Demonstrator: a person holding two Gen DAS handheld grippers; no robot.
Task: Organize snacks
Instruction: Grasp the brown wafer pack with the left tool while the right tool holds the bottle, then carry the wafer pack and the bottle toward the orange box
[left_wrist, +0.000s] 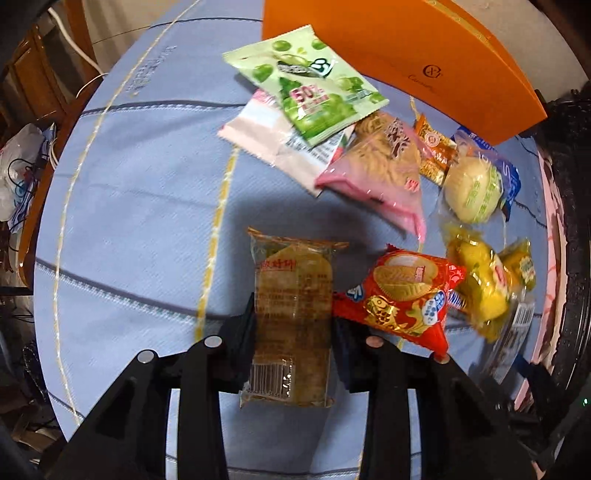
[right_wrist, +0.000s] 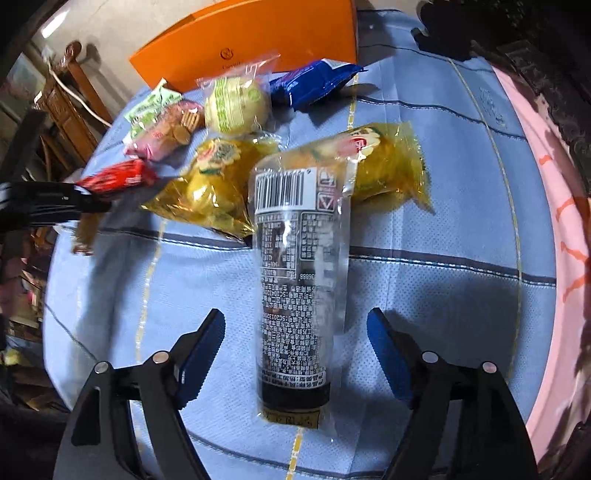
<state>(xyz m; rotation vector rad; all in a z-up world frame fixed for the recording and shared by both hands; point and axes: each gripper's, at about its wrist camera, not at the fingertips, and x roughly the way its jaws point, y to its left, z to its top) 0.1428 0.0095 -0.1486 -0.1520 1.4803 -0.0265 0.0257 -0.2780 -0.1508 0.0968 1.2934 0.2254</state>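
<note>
My left gripper (left_wrist: 294, 325) is shut on a brown pastry packet (left_wrist: 291, 314) and holds it above the blue tablecloth (left_wrist: 140, 221). To its right lie a red cookie packet (left_wrist: 402, 295), yellow packets (left_wrist: 484, 284), a round bun in clear wrap (left_wrist: 472, 192), a pink biscuit bag (left_wrist: 376, 166) and a green candy bag (left_wrist: 306, 88). My right gripper (right_wrist: 295, 343) is open, its blue pads either side of a long clear packet with black print (right_wrist: 295, 280) that lies on the cloth. The left gripper shows at the left edge of the right wrist view (right_wrist: 48, 206).
An orange box (left_wrist: 402, 48) stands at the back of the table, also in the right wrist view (right_wrist: 255, 40). A blue packet (right_wrist: 314, 81) lies before it. A pink cloth (right_wrist: 550, 236) runs along the right edge. Wooden furniture (right_wrist: 70, 107) stands beyond the left side.
</note>
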